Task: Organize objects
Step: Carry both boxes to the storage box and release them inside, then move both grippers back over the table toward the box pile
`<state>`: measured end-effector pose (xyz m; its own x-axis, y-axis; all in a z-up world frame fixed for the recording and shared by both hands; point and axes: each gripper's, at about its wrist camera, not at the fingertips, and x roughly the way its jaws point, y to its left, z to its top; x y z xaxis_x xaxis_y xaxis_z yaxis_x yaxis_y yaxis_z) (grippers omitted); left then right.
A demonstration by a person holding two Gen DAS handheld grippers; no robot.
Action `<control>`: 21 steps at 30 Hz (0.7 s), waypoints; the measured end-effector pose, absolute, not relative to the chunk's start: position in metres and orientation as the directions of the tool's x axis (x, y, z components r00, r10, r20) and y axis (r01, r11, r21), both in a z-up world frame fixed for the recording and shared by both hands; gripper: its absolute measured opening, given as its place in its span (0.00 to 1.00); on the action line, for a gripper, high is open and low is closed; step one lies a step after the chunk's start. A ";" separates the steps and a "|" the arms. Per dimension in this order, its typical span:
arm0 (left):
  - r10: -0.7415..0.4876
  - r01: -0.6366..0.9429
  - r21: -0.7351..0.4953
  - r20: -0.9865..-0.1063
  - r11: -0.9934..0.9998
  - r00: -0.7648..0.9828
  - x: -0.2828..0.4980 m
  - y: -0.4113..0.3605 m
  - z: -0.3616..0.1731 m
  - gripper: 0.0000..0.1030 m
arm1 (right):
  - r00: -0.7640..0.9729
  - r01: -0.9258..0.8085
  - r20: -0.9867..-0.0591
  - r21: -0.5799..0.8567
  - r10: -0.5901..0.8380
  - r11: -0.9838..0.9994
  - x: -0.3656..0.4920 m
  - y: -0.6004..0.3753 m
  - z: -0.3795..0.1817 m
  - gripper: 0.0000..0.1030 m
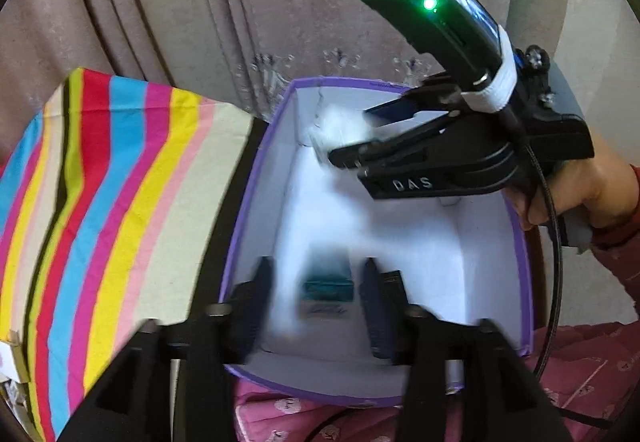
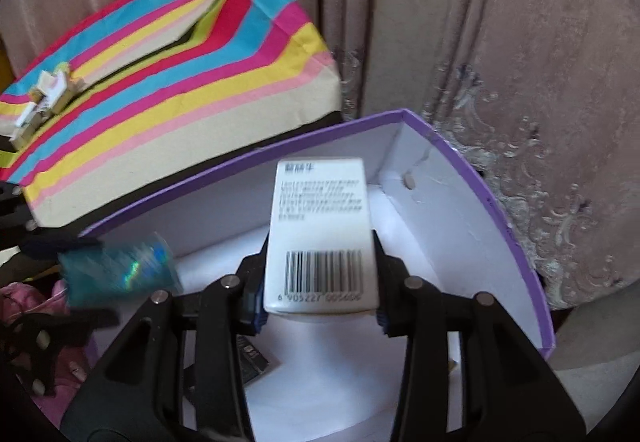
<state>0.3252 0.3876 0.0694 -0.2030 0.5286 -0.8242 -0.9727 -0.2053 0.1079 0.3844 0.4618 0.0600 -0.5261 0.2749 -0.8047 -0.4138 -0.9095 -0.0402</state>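
A purple box (image 1: 256, 202) with a white inside lies open below both grippers; it also shows in the right wrist view (image 2: 516, 242). My left gripper (image 1: 316, 290) is open over the box's near end, with a small teal box (image 1: 328, 282), blurred, between its fingers; I cannot tell if they touch it. The teal box also shows blurred in the right wrist view (image 2: 116, 270). My right gripper (image 2: 320, 282) is shut on a white barcoded box (image 2: 320, 234) held above the purple box. In the left wrist view the right gripper (image 1: 352, 138) holds it (image 1: 336, 130) at the far end.
A striped multicoloured box (image 1: 100, 202) stands left of the purple box, also seen in the right wrist view (image 2: 180, 82), with small clips (image 2: 44, 98) on top. A small dark item (image 2: 252, 354) lies on the purple box's floor. Beige curtains (image 2: 520, 62) hang behind. Pink fabric (image 1: 300, 418) lies in front.
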 end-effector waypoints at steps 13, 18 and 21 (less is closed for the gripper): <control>0.461 -0.807 0.148 -0.756 -0.572 -0.466 0.239 0.303 0.078 0.82 | -0.564 -0.314 -0.800 -0.020 0.203 -0.949 0.339 0.425 0.074 0.77; 0.341 -0.632 0.136 -0.746 -0.763 -0.572 0.189 0.228 0.070 0.82 | -0.599 -0.120 -0.790 -0.072 0.130 -0.990 0.291 0.364 0.082 0.82; 0.240 -0.497 0.139 -0.745 -0.856 -0.622 0.166 0.176 0.061 0.82 | -0.605 0.016 -0.794 -0.082 0.056 -0.996 0.258 0.320 0.083 0.83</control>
